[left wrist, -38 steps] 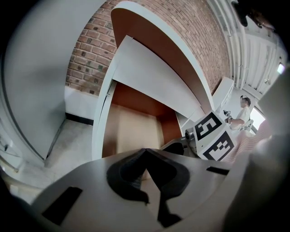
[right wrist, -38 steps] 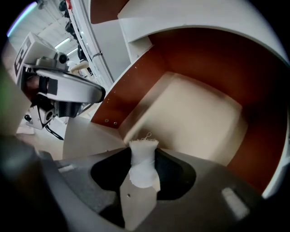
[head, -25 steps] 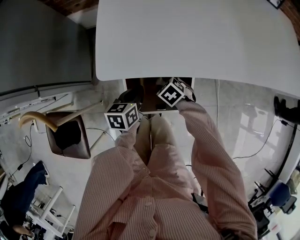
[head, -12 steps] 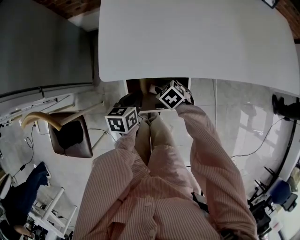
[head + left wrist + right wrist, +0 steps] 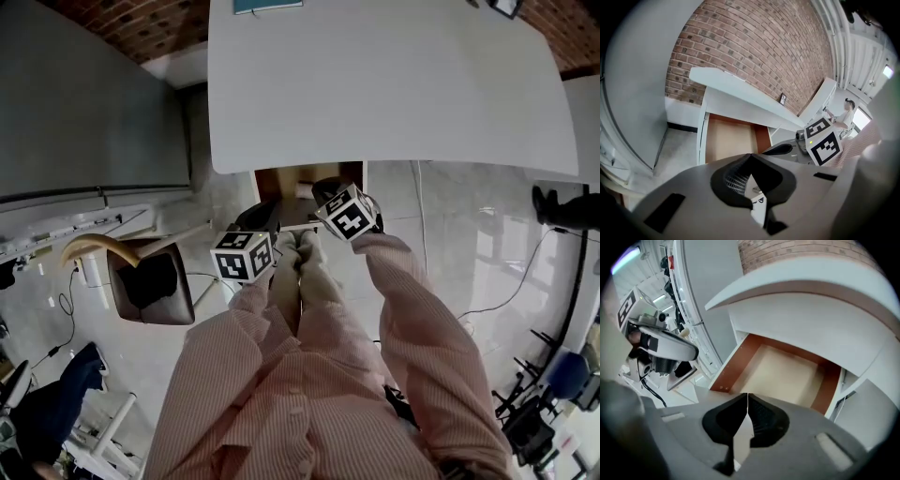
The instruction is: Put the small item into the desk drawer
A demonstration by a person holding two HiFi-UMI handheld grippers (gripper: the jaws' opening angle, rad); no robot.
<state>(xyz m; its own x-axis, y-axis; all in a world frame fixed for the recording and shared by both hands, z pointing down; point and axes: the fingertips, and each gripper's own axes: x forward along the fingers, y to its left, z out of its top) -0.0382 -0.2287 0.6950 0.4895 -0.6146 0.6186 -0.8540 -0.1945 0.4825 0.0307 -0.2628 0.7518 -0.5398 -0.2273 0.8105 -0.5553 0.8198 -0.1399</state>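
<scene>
The drawer (image 5: pixel 278 185) stands pulled out from under the near edge of the desk (image 5: pixel 375 84), toward the desk's left end, with the person's legs (image 5: pixel 300 272) just before it. A chair (image 5: pixel 150 281) stands on the floor left of the legs. A flat thing (image 5: pixel 267 5) lies on the desk's far left corner; a wall (image 5: pixel 754 42) stands behind the desk

The right gripper (image 5: pixel 747 396), its jaws closing tip to tip with nothing between them, points at the open drawer (image 5: pixel 787 366), brown-sided and pale-floored, just beneath the white counter (image 5: pixel 811 287). The left gripper (image 5: pixel 670 348) hangs left of the drawer.
</scene>
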